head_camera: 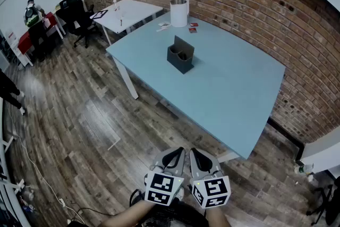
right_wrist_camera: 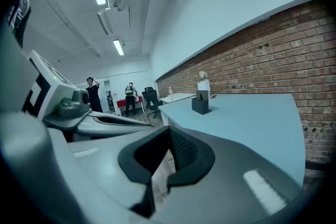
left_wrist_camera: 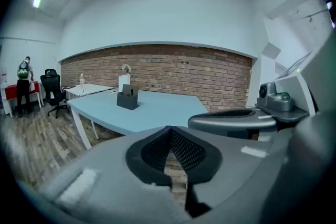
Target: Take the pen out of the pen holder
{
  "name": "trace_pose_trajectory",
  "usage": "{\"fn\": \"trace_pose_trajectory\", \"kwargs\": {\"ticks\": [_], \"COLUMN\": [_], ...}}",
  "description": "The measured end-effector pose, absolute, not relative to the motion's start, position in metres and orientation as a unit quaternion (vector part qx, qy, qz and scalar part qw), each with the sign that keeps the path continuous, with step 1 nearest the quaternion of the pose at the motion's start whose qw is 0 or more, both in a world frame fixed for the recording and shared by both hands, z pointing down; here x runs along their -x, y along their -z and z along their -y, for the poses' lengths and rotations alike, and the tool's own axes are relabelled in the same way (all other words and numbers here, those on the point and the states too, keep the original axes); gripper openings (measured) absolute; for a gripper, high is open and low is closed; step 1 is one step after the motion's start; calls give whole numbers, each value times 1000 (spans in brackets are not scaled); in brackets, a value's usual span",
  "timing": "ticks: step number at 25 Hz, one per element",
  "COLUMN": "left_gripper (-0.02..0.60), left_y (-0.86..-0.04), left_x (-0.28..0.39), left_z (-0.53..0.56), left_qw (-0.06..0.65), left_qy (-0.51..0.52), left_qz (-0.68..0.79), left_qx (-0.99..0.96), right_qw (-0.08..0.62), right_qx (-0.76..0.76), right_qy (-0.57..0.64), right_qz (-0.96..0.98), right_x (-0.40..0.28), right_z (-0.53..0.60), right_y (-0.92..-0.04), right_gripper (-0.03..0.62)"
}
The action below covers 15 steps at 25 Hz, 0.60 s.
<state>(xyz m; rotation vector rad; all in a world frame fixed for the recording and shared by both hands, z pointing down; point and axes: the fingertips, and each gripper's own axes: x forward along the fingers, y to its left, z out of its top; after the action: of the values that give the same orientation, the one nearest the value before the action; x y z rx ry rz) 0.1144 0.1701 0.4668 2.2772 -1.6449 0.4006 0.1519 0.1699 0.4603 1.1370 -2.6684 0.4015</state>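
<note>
From the head view, the left gripper point(head_camera: 177, 152) and right gripper point(head_camera: 195, 153) are held side by side over the wooden floor point(head_camera: 79, 130), short of the blue table point(head_camera: 234, 87), whose near corner lies just ahead and to their right. The pen holder point(head_camera: 180, 55) stands well apart from them, in the far half of the tabletop and nearer its left edge, with bare surface open on every side of it. A white kettle point(head_camera: 179, 12) sits by the far corner, and a brick wall point(head_camera: 255, 13) runs close along the table's far and right edges, while the floor on the left is wide open. In the left gripper view the jaws meet tip to tip with nothing between them. The holder shows small beyond them, past the table's near edge. In the right gripper view the jaws are likewise pressed together and empty, and the long tabletop stretches clear toward the holder. The pen is too small to make out for sure in any view.
</note>
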Motion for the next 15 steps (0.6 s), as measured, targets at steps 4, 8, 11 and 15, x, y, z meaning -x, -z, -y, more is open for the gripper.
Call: {"fn": "trace_pose_trajectory", "kwargs": {"ticks": [4,8,11,15], "left_gripper": [5,5,5,5], "left_y": [-468,-467,-468,-470], "left_x": [-119,-117,-113,-109], "left_z": [-171,-168,-164,-156], "left_qw": [152,148,144,145], "left_qy": [-144,-143,-143,-139], "left_qz": [573,576,579,576], "left_qx": [-793,-791,-789,-792], "right_qw": [109,111,109,114], "right_qx": [-383,-375,-372,-368], "right_qy": [-136,-137,-134,-132], "right_qz": [907,910,912,913], "right_x": [-156,-153,-149,-142], "right_z": [-169,-166,-163,-155], "right_y": [-461,-463,-463,-466], "right_gripper": [3,3,3,3]}}
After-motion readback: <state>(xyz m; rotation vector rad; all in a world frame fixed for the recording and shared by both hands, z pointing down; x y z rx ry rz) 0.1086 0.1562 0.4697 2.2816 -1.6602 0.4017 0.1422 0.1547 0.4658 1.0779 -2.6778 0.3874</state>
